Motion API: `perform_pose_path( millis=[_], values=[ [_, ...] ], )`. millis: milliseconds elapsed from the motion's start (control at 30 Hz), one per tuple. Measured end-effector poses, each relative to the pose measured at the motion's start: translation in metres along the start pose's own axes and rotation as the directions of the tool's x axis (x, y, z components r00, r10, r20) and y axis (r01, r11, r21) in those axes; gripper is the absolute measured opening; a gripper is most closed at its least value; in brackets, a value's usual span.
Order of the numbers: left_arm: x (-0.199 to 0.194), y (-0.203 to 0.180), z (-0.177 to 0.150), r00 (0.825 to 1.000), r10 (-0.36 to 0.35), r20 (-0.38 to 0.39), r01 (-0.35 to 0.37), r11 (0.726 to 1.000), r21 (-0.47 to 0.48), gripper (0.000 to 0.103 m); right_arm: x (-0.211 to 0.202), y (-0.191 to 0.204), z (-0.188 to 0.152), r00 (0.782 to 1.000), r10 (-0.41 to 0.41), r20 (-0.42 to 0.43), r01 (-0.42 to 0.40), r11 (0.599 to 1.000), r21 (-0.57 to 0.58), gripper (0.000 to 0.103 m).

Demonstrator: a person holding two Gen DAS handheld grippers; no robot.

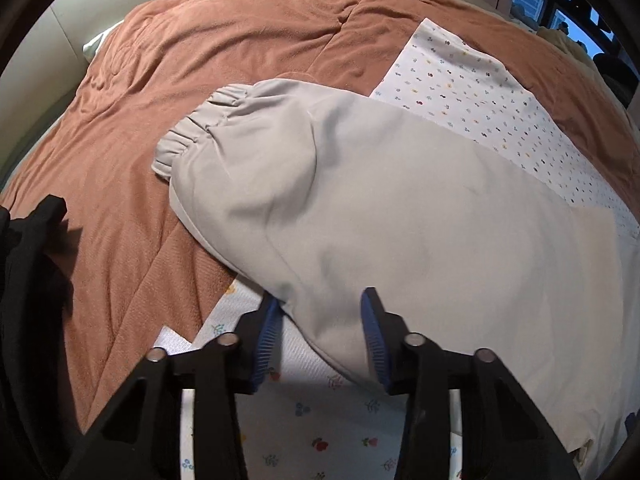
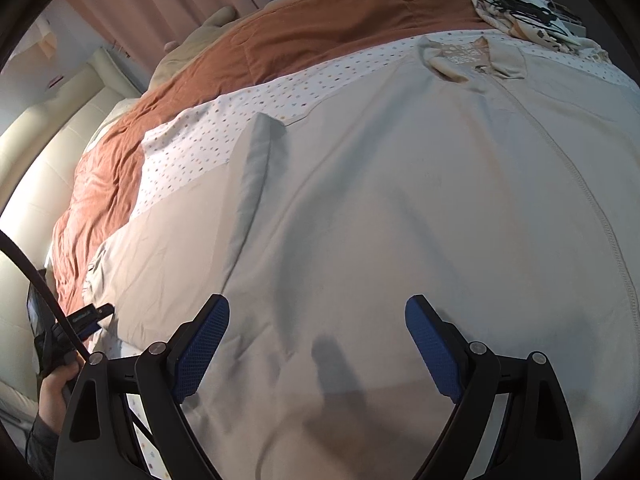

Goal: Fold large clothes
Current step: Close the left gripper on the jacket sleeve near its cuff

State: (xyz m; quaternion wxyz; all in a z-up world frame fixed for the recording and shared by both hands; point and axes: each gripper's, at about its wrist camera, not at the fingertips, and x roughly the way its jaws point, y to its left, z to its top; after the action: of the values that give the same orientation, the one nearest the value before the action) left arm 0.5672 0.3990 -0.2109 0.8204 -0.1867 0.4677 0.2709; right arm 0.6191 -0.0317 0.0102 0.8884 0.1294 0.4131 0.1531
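A large pale grey jacket (image 2: 380, 208) lies flat on the bed, its zip (image 2: 576, 184) running down from the collar (image 2: 476, 64). One sleeve (image 1: 360, 200) stretches away to an elastic cuff (image 1: 192, 136). My left gripper (image 1: 320, 320) points down at that sleeve's near edge. Its blue pads (image 1: 266, 336) stand on either side of the flat, unpinched fabric with a gap between them. My right gripper (image 2: 316, 344) hovers wide open over the jacket's body, holding nothing. The left gripper (image 2: 92, 316) and the hand (image 2: 56, 392) that holds it show at the right wrist view's lower left.
A white patterned sheet (image 1: 480, 92) lies under the jacket, on a rust-brown quilt (image 1: 200, 40). A cream padded bed frame (image 2: 40, 168) runs along the left. Cables and small items (image 2: 520, 8) sit at the far right. A black object (image 1: 32, 264) sits at the left.
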Motion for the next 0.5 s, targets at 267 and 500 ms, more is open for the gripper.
perform_pose_path(
  millis=[267,500],
  values=[
    [-0.058,-0.019,0.018,0.987,0.014,0.160,-0.025,0.997,0.067,0.009,0.025,0.015,-0.009,0.983,0.169,-0.072,-0.171,0.985,-0.028,0.056],
    [-0.132,-0.040,0.031,0.968,-0.034,0.248,0.006,0.994,0.113,0.008,0.063,0.038,-0.030,0.969,0.162,-0.187,-0.185,0.976,-0.112,0.042]
  ],
)
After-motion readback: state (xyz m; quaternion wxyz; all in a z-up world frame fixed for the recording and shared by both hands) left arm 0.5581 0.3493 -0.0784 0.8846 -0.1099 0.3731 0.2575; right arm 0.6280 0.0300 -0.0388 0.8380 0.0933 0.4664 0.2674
